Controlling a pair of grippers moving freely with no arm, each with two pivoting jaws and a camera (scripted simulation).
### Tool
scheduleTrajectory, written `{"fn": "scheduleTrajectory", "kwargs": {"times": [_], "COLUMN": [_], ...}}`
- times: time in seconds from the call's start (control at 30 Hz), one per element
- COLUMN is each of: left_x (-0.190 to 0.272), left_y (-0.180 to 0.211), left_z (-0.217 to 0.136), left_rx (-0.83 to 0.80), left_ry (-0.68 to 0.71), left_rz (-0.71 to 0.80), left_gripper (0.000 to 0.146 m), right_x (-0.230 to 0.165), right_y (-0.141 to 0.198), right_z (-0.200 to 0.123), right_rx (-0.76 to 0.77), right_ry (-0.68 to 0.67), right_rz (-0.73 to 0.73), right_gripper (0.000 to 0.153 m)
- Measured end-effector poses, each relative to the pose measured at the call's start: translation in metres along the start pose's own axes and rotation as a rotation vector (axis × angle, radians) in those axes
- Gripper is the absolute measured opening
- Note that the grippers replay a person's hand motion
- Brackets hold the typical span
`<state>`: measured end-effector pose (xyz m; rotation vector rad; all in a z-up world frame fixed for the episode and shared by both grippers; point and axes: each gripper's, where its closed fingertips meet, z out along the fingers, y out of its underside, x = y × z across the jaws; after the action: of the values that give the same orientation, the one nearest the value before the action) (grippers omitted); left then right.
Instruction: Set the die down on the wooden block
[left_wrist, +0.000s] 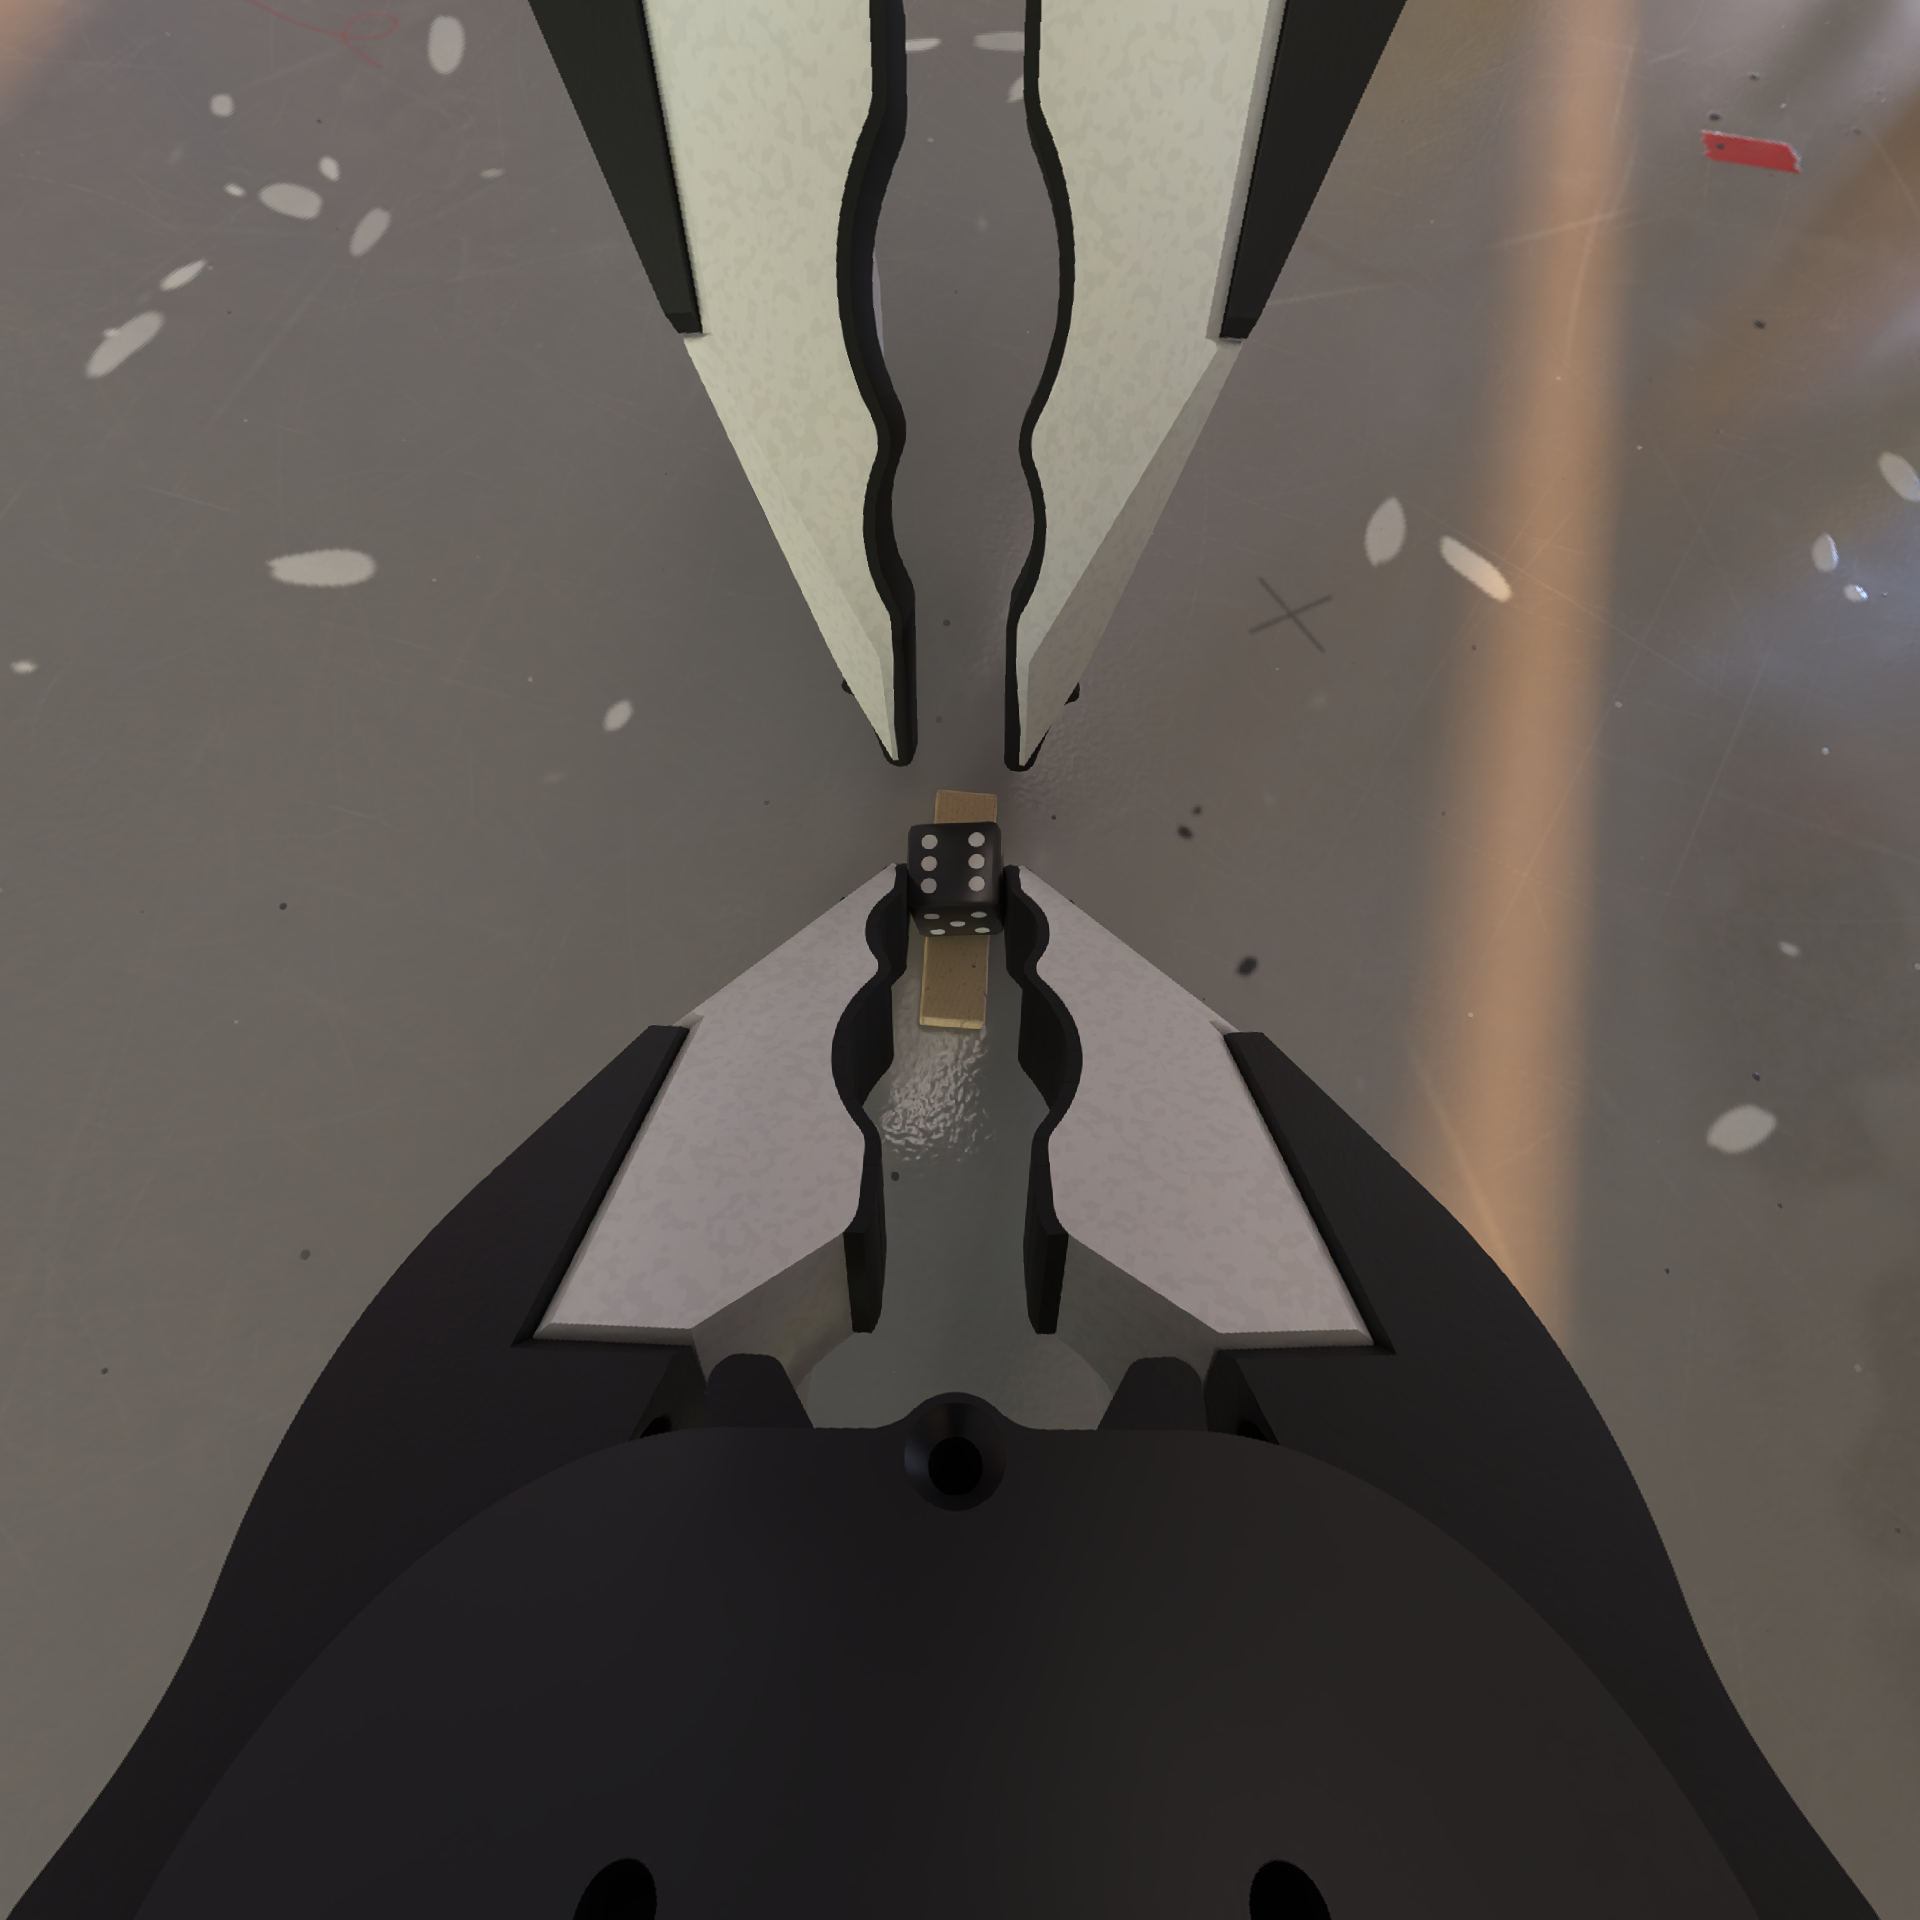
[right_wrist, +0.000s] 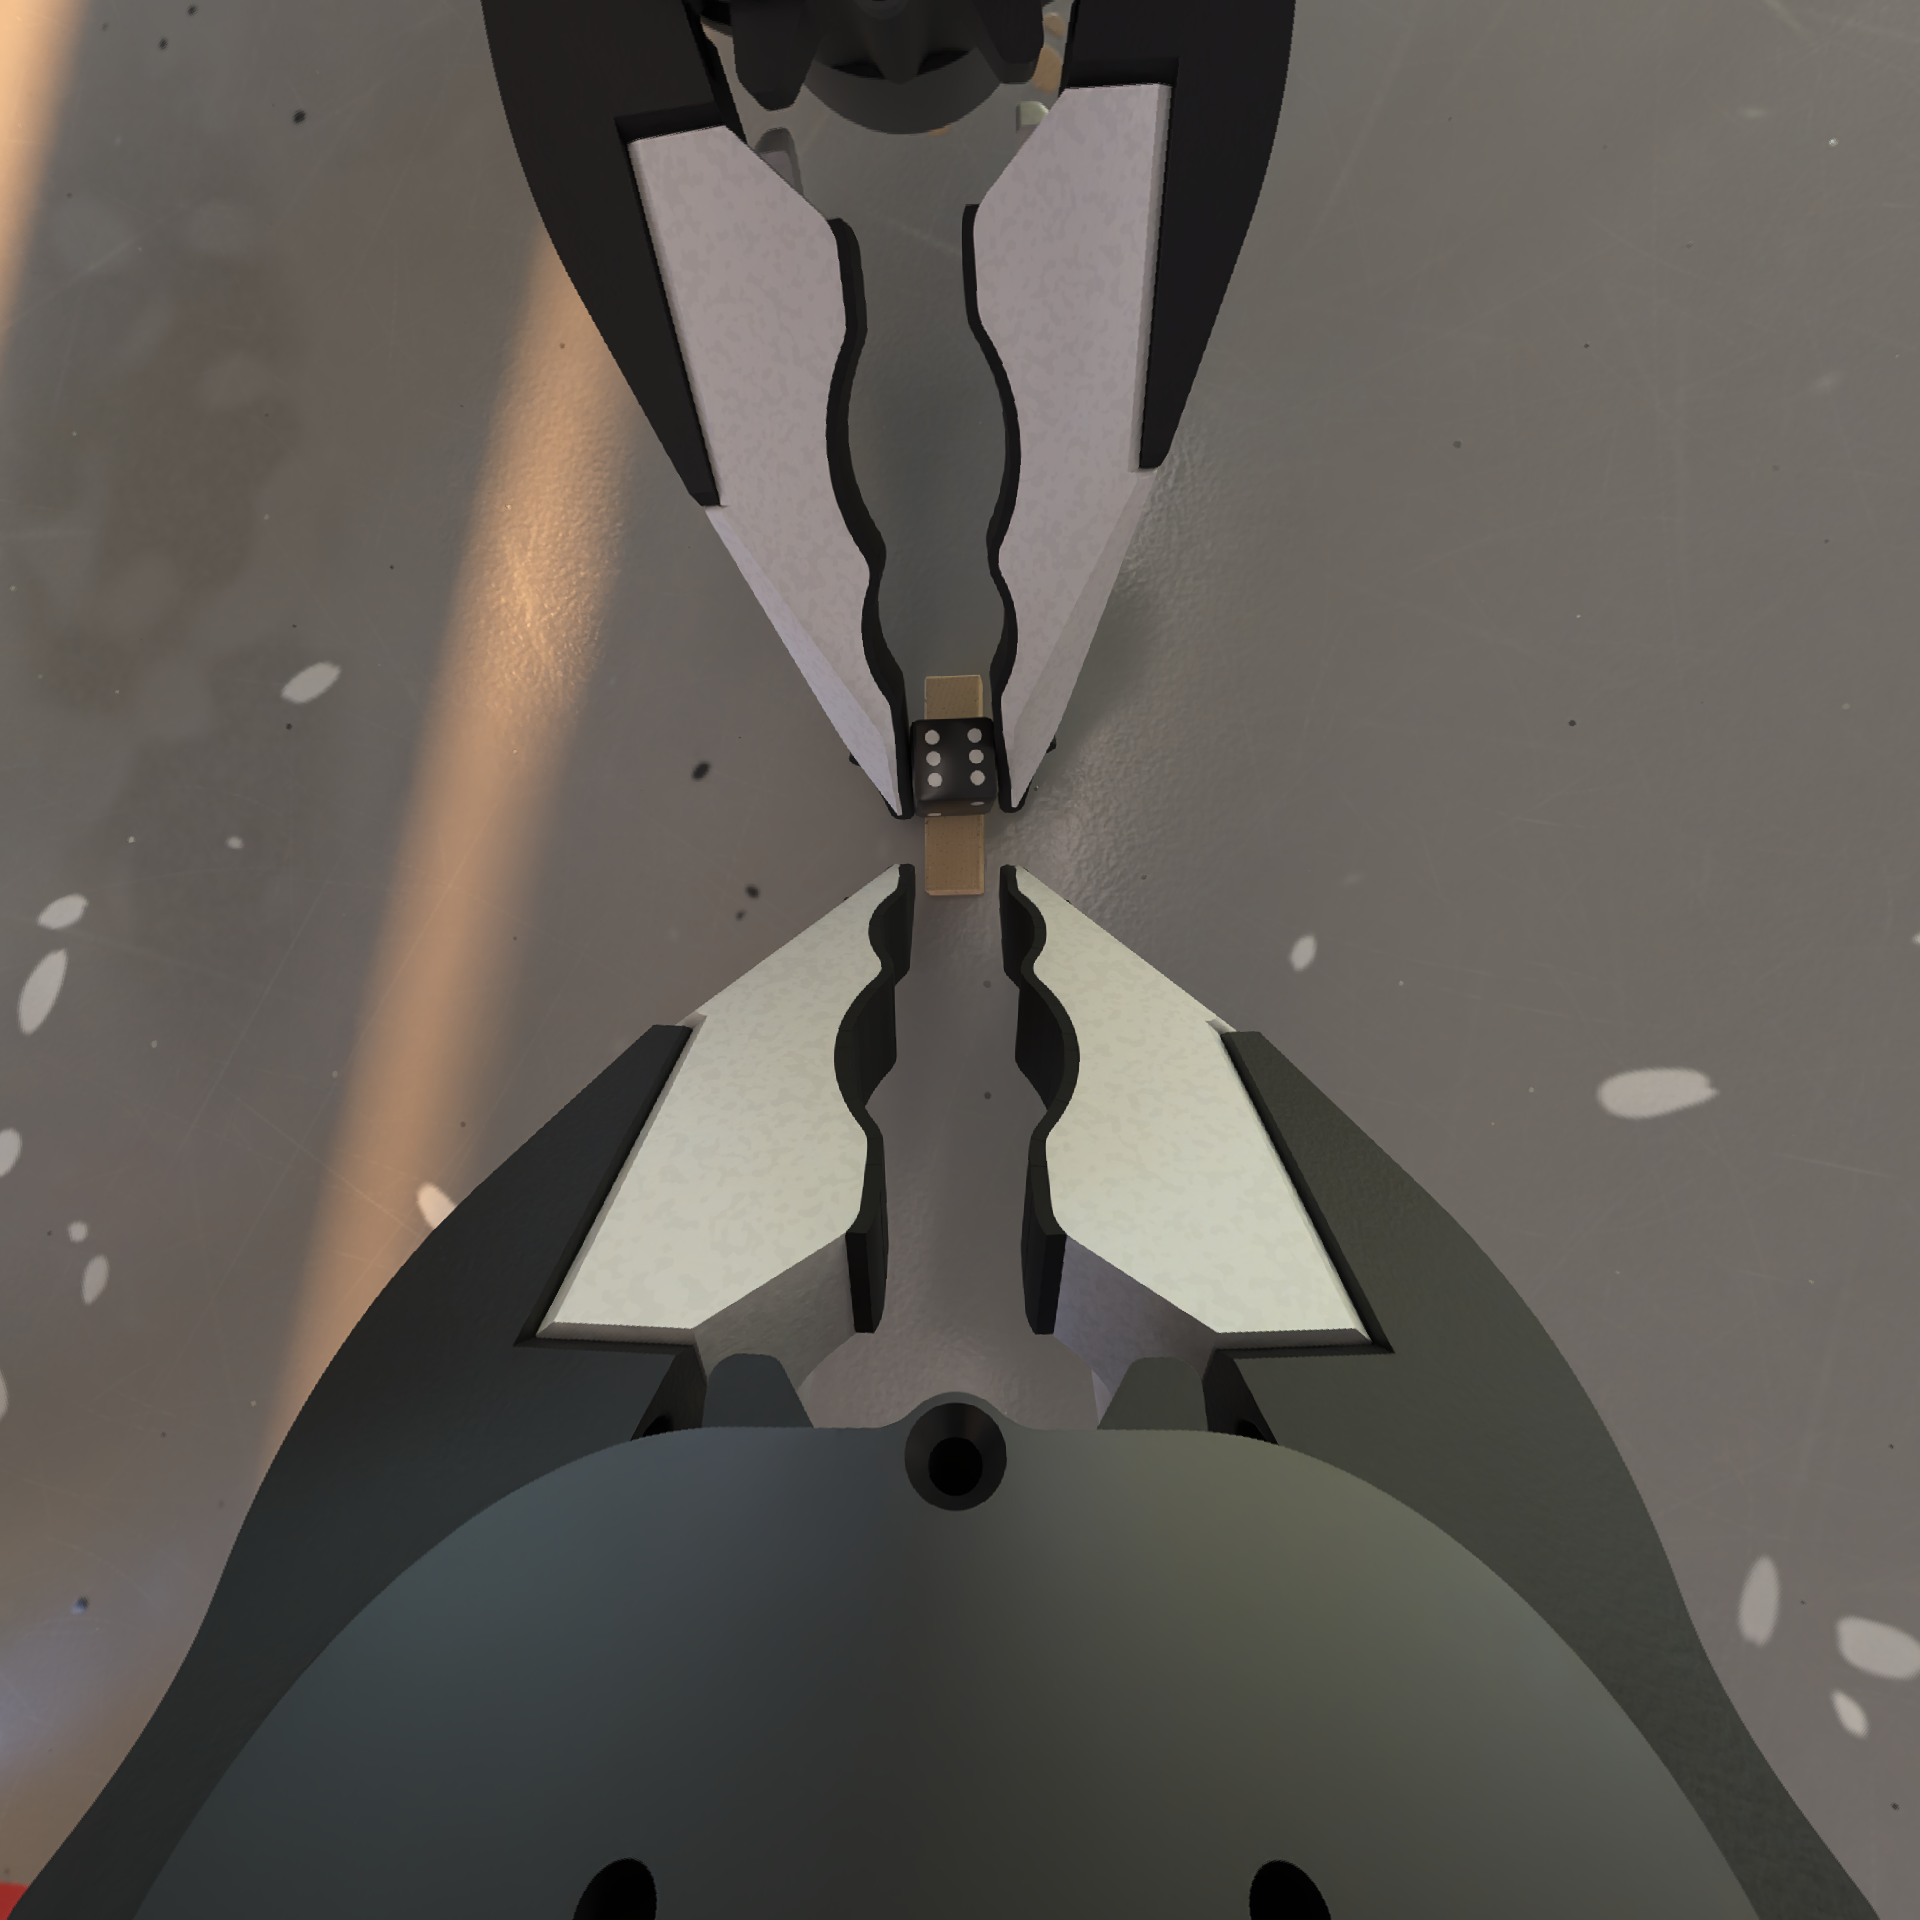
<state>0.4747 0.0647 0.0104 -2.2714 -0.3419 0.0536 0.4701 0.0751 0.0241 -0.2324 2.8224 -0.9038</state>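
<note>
**Black die pinched over wooden block, second gripper facing it**

Grey tabletop (left_wrist: 416, 935) fills both views: scuffed, pale flecks all over, a warm light band down the right of the left wrist view and down the left of the right wrist view. We see a small red strip (left_wrist: 1751, 153) at upper right of the left wrist view.

Left gripper (left_wrist: 956, 878) comes up from the bottom centre of its own view; in the right wrist view it hangs down from top centre (right_wrist: 951, 800). Its tips are clamped on both sides of the die, gap narrow, exactly die width.

Right gripper (right_wrist: 951, 878) enters from the bottom of its view and from the top of the left wrist view (left_wrist: 961, 758). Jaws slightly apart, nothing between them, tips just short of the die.

Wooden block (left_wrist: 956, 987) is a thin tan slab lying flat at frame centre, running lengthwise under the die, ends visible either side (right_wrist: 953, 868).

Die (left_wrist: 954, 868) is black with white pips, six face up (right_wrist: 950, 769). We can't tell whether it touches the block or sits just above it.
</note>
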Motion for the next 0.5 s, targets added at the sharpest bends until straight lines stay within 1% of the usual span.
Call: {"fn": "scheduleTrajectory", "kwargs": {"times": [0.37,0.5], "left_x": [0.0011,0.0012], "left_y": [-0.0001,-0.0002], "left_z": [0.0000,0.0000], "left_rx": [0.000,0.001], "left_ry": [0.005,0.005], "left_rz": [0.002,0.000], "left_gripper": [0.017,0.017], "right_x": [-0.0018,-0.0014], "right_y": [0.0034,0.0021], "right_z": [0.0037,0.0050], "right_rx": [-0.094,-0.089], "right_ry": [0.047,0.074], "right_rz": [-0.053,-0.048], "right_gripper": [0.016,0.017]}}
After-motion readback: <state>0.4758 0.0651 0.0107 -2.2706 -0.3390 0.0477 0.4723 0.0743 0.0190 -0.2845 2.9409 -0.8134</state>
